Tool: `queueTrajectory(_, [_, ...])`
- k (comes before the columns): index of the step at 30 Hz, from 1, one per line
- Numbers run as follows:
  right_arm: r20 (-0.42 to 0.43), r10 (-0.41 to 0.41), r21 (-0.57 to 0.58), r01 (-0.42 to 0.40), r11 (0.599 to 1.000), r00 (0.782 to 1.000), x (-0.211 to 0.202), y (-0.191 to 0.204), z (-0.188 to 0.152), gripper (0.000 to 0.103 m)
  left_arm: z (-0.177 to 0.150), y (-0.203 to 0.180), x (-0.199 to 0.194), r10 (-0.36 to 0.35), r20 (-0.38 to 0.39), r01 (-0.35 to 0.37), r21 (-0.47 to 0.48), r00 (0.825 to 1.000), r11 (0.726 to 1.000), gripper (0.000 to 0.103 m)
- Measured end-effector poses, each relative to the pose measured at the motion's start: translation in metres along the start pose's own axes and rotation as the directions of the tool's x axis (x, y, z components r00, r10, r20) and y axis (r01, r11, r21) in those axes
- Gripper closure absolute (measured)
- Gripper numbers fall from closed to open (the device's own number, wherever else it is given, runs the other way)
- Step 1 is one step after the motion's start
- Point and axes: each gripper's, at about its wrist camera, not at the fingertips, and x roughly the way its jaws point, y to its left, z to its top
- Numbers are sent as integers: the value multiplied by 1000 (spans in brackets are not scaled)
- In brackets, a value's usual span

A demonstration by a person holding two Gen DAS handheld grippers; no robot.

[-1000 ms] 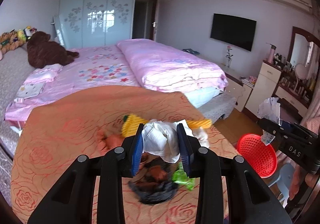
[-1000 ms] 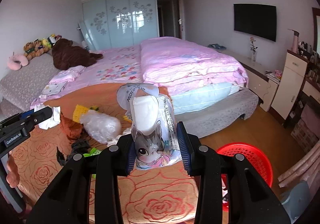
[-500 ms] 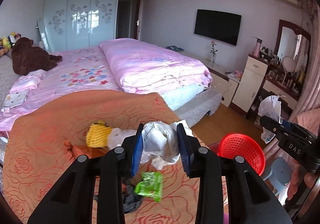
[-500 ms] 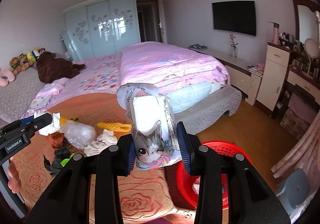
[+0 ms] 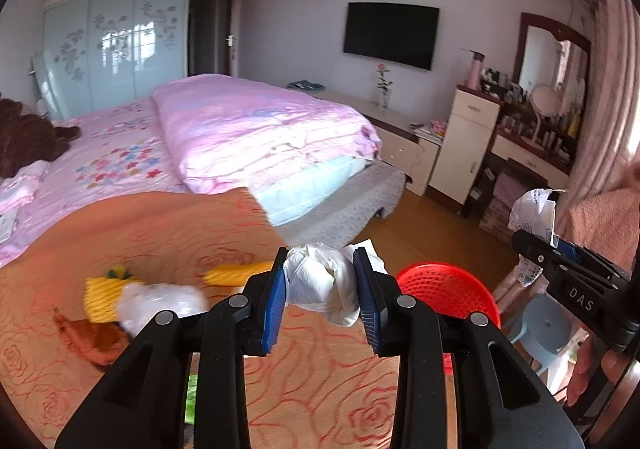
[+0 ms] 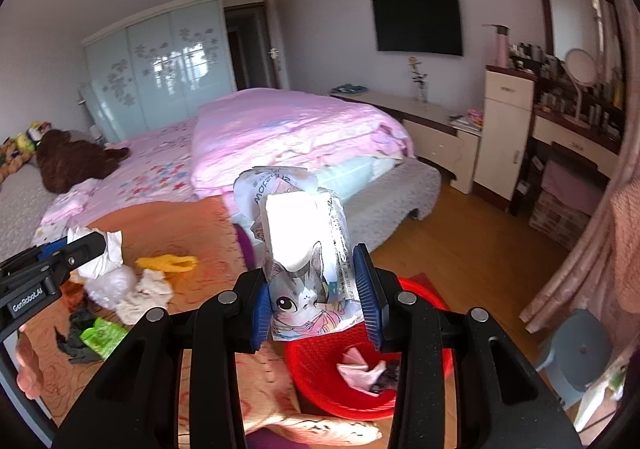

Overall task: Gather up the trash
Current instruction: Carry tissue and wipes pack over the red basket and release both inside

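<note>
My left gripper [image 5: 320, 291] is shut on a crumpled white tissue [image 5: 320, 285], held above the orange rose-patterned cloth [image 5: 160, 233] near its right edge. My right gripper [image 6: 316, 295] is shut on a cat-print wipes packet [image 6: 308, 249], which stands upright between the blue pads, over the red basket [image 6: 316, 389]. The red basket [image 5: 448, 289] sits on the floor just past the cloth's edge and holds some pink and dark scraps. On the cloth lie a yellow foam net [image 5: 100, 297], a clear plastic wad [image 5: 160, 301], a green wrapper [image 6: 102, 333] and a beige rag [image 6: 146, 295].
A bed with pink bedding [image 5: 240, 129] lies beyond the cloth. A blue-grey stool [image 6: 580, 353] stands on the wooden floor right of the basket. Cream cabinets and a cluttered dressing table [image 6: 572, 129] line the right wall. A pink curtain [image 6: 592, 249] hangs at the far right.
Both grippers have swung rightward with their loads still gripped. The red basket has come closer and now lies under the right gripper. The trash pile has slid to the left in both views.
</note>
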Motion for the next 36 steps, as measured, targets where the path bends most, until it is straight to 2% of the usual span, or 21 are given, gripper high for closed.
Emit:
queueTrajectory(7, [-31, -60, 60, 61, 996, 998, 8, -34, -10, 67, 1, -30, 25, -48, -40, 49, 29, 998, 998, 72])
queueTrajectory(16, [-79, -104, 92, 111, 990, 991, 21, -60, -23, 66, -4, -74, 57, -107, -101, 115, 81, 989, 990, 72])
queueTrajectory(20, [-107, -110, 105, 121, 987, 988, 30, -70, -30, 66, -12, -91, 77, -139, -155, 155, 98, 978, 983, 72])
queueTrajectory(24, [-142, -106, 129, 125, 984, 984, 41, -78, -37, 66, -18, -104, 91, -142, -186, 165, 117, 972, 979, 72])
queueTrajectory(29, [-191, -96, 150, 126, 981, 977, 55, -84, -44, 66, -24, -110, 109, -153, -227, 184, 120, 962, 976, 72])
queueTrajectory(31, [-216, -83, 159, 119, 980, 973, 62, -87, -49, 66, -27, -115, 118, -177, -256, 211, 116, 951, 971, 72])
queueTrajectory(36, [-263, -68, 176, 117, 977, 962, 77, -90, -59, 66, -34, -119, 134, -173, -295, 214, 114, 940, 970, 72])
